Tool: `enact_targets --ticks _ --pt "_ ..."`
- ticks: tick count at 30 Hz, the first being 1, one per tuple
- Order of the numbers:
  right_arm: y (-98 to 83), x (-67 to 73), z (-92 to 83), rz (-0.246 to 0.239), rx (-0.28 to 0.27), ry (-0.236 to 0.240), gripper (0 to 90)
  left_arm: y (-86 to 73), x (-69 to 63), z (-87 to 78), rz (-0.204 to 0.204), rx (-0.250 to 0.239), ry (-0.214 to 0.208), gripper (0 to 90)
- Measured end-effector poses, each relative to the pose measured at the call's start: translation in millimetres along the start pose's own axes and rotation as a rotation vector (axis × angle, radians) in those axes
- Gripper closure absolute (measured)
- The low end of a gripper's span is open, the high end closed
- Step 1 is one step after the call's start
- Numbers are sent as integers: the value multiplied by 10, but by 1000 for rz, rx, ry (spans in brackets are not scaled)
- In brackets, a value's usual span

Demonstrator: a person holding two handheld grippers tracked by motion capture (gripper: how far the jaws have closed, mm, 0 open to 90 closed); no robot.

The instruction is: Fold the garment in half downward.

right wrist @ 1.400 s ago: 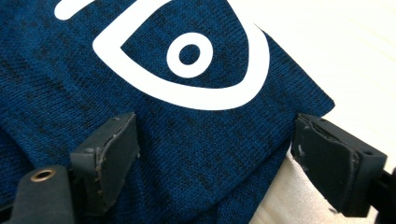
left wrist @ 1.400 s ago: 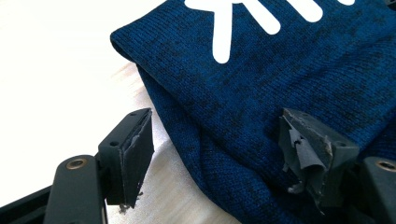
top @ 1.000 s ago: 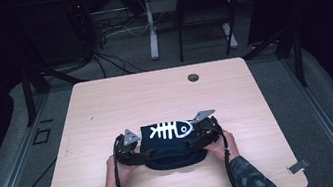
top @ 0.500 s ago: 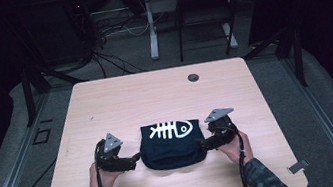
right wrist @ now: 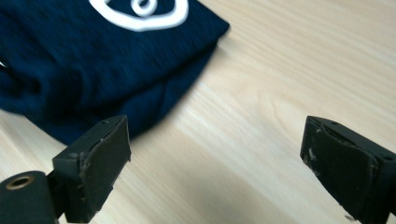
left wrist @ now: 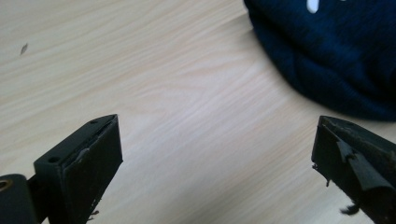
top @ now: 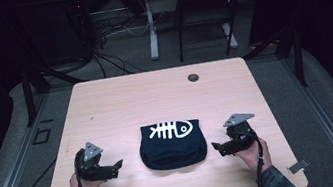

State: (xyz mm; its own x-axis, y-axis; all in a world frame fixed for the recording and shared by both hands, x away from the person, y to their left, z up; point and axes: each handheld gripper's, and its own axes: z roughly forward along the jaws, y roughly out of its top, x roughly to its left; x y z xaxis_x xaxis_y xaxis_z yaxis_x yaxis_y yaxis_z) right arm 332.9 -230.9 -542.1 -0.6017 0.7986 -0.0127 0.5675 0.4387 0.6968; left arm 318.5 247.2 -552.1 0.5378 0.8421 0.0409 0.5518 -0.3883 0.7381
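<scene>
We see a folded navy garment [top: 173,145] with a white fish-skeleton print lying near the front middle of the wooden table [top: 120,101]. Its long axis runs left to right, the fish's head toward our right, the rounded fold toward us. Our left gripper [top: 117,166] and right gripper [top: 217,147] flank it, apart from it, both with jaws spread wide and empty.

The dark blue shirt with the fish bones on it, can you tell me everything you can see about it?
The shirt is dark navy knit cloth, folded into a small bundle with a rounded near edge. A white fish skeleton print faces up along its far side. It lies flat on the light wooden table, near the front edge, between the left gripper and right gripper. Neither touches it.
</scene>
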Motion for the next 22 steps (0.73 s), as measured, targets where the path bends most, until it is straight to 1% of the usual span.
enact_targets --ticks 1,2,3,4,5,6,8,9,10,11,12,14,16,18,22 --pt "-64 -38 -26 14 13 -8 78 -31 13 2 -5 5 2 9" --pt "-64 -38 -26 14 13 -8 78 -62 27 6 -13 9 2 9" --pt "-126 -75 -35 30 17 -10 78 -92 41 11 -18 13 3 8" --pt "-158 -92 -37 37 18 -15 78 -144 64 33 -22 30 12 7" --pt "-186 -107 -39 45 26 -18 78 -144 64 33 -22 30 12 5" --pt "-217 -118 -35 52 31 -20 78 -187 77 60 -35 40 15 3" --pt "-275 -132 -15 67 36 -15 77 -205 86 67 -29 46 17 3" --pt "-301 -139 -6 66 43 -17 77 -243 99 86 -29 50 31 2" --pt "-326 -143 4 69 48 -23 77 -262 112 91 -36 58 28 3" --pt "-348 -147 13 75 51 -19 77 -284 120 105 -46 52 30 2" --pt "-348 -147 13 75 51 -19 77 -284 120 105 -46 52 30 2" --pt "-406 -158 36 90 49 -23 75 -311 139 110 -53 57 28 2" --pt "-422 -167 40 85 63 -32 71 -333 165 123 -58 57 33 2" --pt "-433 -182 41 92 59 -29 71 -351 187 142 -65 68 26 2" --pt "-450 -199 58 92 66 -29 71 -375 203 162 -78 72 18 1"
